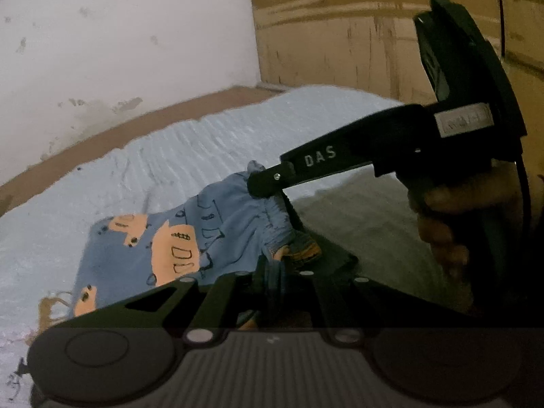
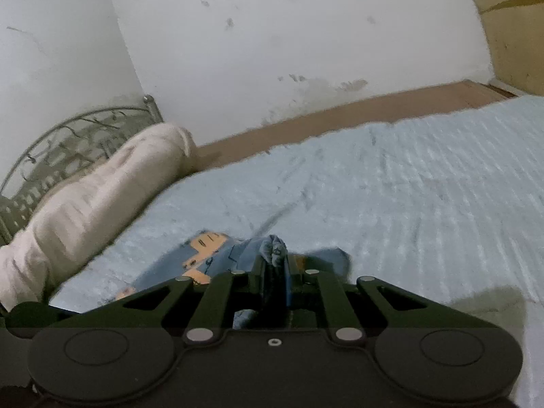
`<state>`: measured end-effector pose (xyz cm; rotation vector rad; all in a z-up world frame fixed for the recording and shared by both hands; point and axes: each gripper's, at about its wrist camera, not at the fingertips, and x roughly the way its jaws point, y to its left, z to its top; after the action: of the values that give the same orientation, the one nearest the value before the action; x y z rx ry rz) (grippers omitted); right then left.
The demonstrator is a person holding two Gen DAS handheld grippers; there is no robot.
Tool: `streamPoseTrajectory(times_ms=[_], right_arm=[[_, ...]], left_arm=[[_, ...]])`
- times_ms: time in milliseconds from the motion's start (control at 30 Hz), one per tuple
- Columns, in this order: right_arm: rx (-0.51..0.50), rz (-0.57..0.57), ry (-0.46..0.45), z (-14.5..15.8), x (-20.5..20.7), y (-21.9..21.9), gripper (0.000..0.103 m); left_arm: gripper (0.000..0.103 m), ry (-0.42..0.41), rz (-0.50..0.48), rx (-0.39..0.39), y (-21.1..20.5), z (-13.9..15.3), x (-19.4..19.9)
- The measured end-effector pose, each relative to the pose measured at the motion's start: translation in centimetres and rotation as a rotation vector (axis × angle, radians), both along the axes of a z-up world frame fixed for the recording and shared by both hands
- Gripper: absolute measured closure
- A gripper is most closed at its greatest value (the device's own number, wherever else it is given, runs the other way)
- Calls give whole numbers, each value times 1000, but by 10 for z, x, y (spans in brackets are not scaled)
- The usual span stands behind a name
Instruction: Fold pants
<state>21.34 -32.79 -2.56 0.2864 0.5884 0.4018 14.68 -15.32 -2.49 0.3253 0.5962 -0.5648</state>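
Small blue pants (image 1: 142, 251) with orange car prints lie on the light blue bedspread (image 1: 204, 142). My left gripper (image 1: 272, 265) is shut on the pants' waistband edge near the camera. My right gripper (image 1: 261, 183) reaches in from the right in the left wrist view and is shut on another bunch of the waistband, lifted a little. In the right wrist view the right gripper (image 2: 273, 261) pinches a bunched fold of the pants (image 2: 210, 255), the rest trailing left below it.
A white bolster pillow (image 2: 95, 197) lies against a metal headboard (image 2: 68, 142) at the left. A white wall and a brown strip run behind the bed. A wooden wardrobe (image 1: 340, 27) stands at the back right. The bedspread (image 2: 408, 187) stretches to the right.
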Motion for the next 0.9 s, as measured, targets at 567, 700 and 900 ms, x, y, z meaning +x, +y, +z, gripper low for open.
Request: streamPoseTrajectory(times_ms=[567, 700, 900], right_arm=[[-68, -139, -30, -3, -30, 1, 22], [-88, -171, -67, 12, -49, 5, 5], [-120, -215, -105, 29, -74, 22, 1]], left_arm=[[1, -92, 205, -84, 48, 42, -15], [1, -64, 326, -122, 77, 57, -12], [1, -10, 463, -228, 124, 71, -14]])
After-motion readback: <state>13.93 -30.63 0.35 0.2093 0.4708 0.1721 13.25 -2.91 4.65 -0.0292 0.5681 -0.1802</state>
